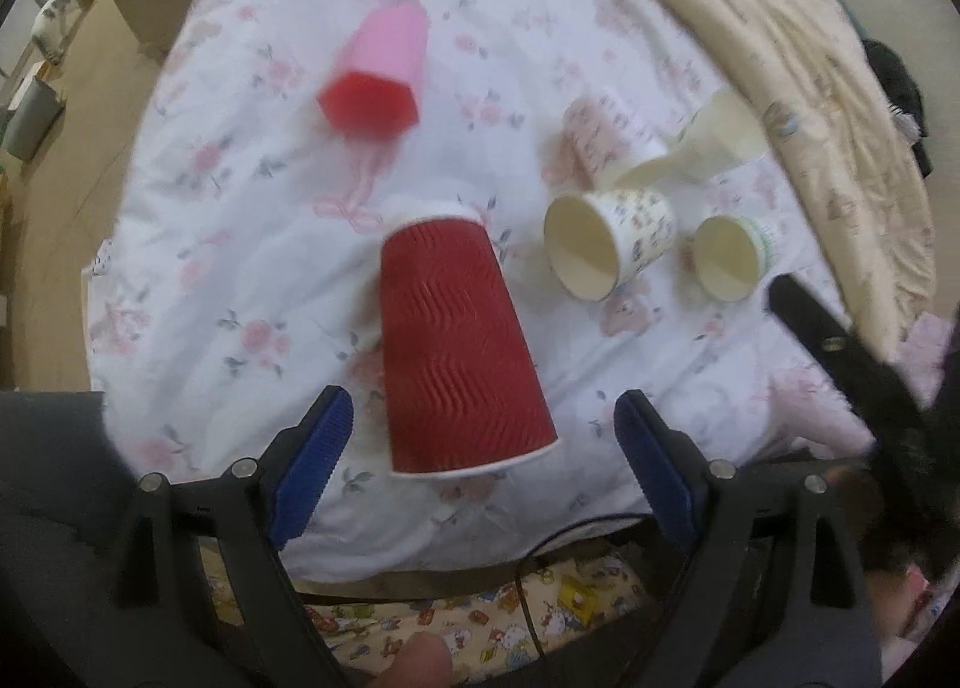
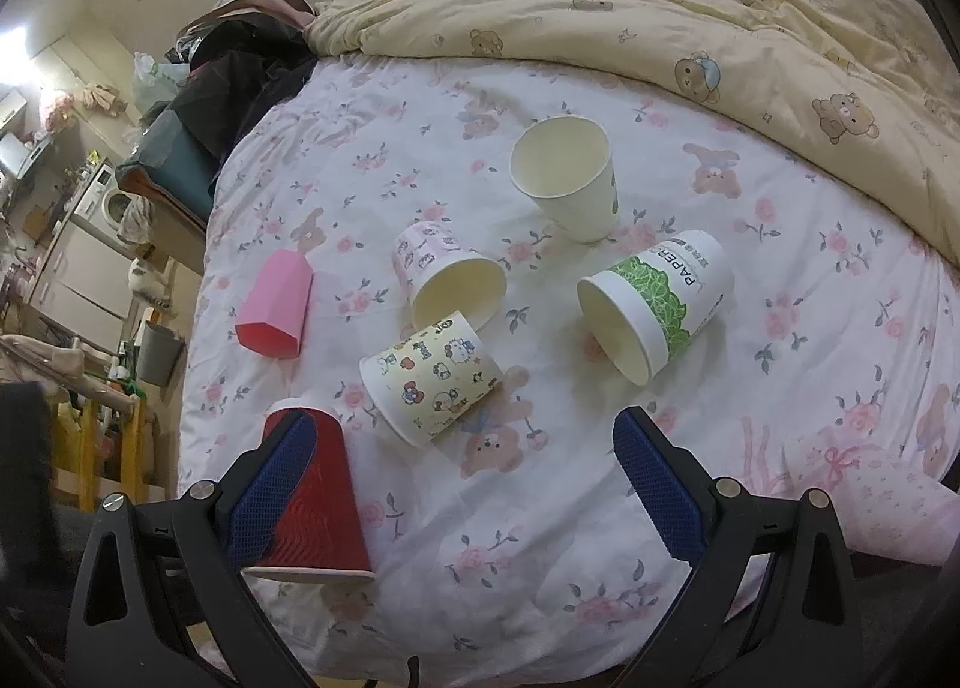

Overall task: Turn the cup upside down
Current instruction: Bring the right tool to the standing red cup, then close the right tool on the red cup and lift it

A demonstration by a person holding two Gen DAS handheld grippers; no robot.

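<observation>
Red ribbed cup (image 1: 459, 346) mouth-down between spread left hand-held gripper (image 1: 483, 427) fingers.

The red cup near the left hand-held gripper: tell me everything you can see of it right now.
The red cup is a tapered paper-looking cup with a ribbed zigzag wall and a thin white rim. It stands upside down on the floral bedsheet, wide mouth down, narrow base up. It sits between the blue pads of the open left hand-held gripper, with gaps on both sides, so nothing grips it. In the right wrist view one blue finger overlaps it. No other cup touches it.
</observation>
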